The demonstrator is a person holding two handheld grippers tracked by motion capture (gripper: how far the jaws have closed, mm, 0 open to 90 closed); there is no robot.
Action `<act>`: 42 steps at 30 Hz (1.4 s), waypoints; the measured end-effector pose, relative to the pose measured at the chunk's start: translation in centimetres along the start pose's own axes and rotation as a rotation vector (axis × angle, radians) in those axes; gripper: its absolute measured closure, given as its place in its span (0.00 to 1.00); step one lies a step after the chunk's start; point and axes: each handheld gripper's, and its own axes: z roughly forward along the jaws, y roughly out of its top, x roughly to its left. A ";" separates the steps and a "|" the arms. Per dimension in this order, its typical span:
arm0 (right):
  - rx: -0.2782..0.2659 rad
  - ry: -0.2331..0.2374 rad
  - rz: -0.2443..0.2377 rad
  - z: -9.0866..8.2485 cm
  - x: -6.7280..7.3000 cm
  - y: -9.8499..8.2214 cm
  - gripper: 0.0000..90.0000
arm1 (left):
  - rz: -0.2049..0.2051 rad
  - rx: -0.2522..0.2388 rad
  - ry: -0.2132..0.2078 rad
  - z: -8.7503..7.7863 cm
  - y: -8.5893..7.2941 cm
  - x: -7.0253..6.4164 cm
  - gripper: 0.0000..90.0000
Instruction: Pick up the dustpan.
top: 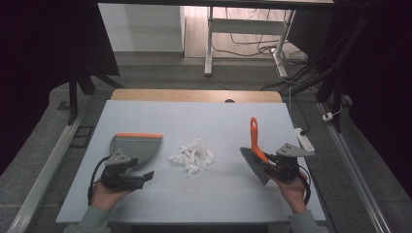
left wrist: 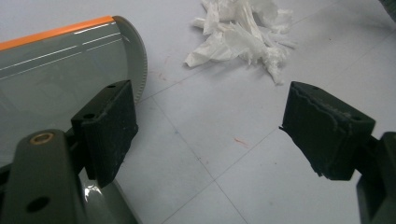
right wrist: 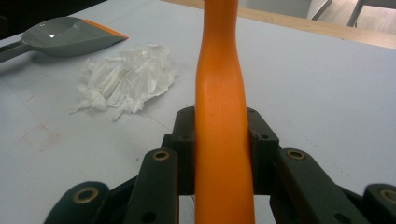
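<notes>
Two grippers: right gripper (right wrist: 219, 140) clamps brush handle (right wrist: 220, 93), left gripper (left wrist: 210, 135) wide, empty

From my high view the brush (top: 256, 156) bristles partly hide behind the right gripper (top: 283, 167), and I cannot tell whether they touch the table (top: 194, 199). In the left gripper view the dustpan (left wrist: 56, 79) runs off the left edge, its handle hidden behind a jaw.
</notes>
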 end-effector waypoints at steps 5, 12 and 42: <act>0.004 -0.006 -0.009 0.1 0.1 -0.1 0.78 | 0.004 0.011 0.004 0.1 0.0 -0.2 0.21; -0.008 -0.008 -0.010 0.0 0.1 -0.1 0.78 | -0.002 0.008 0.008 0.0 0.1 -0.1 0.22; -0.044 -0.013 0.001 -0.7 0.2 0.0 0.78 | 0.039 0.043 0.114 -3.1 3.3 -2.8 0.22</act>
